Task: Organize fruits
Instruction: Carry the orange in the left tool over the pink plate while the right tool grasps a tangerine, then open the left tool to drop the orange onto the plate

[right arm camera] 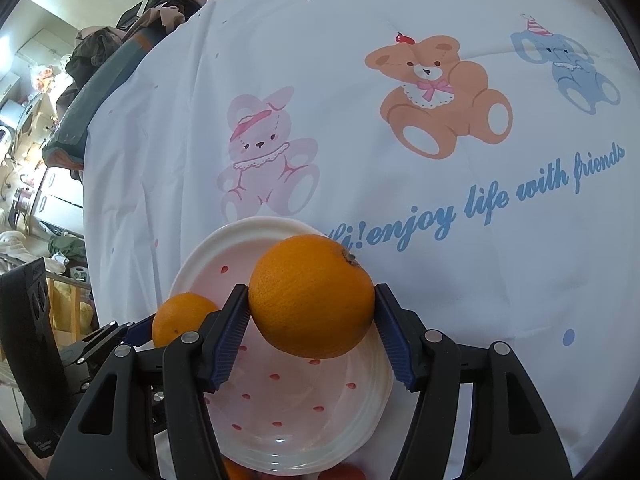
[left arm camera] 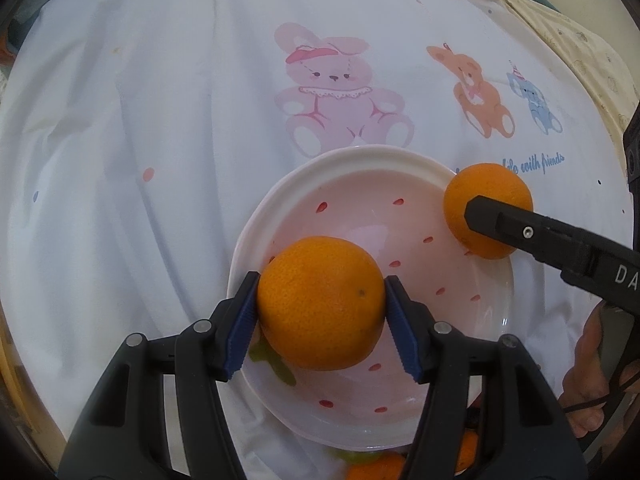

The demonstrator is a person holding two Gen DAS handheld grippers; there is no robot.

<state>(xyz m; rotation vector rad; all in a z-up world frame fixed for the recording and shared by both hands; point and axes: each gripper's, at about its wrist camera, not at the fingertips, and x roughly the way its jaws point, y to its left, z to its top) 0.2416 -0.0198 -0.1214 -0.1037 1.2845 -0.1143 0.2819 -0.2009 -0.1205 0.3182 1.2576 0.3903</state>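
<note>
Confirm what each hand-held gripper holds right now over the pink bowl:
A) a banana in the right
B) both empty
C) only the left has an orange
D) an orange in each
D: the left hand-held gripper clamps one orange, the right hand-held gripper another orange, both above the bowl.

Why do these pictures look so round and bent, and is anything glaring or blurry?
Both views are fisheye: dark corners ring each picture and the tablecloth bulges. Left wrist view: soft, even light, a pale sheen inside the bowl, and blurred orange shapes at the bottom edge. Right wrist view: the printed lettering curves, the room at far left is bright and washed out, and the held orange is sharp.
</note>
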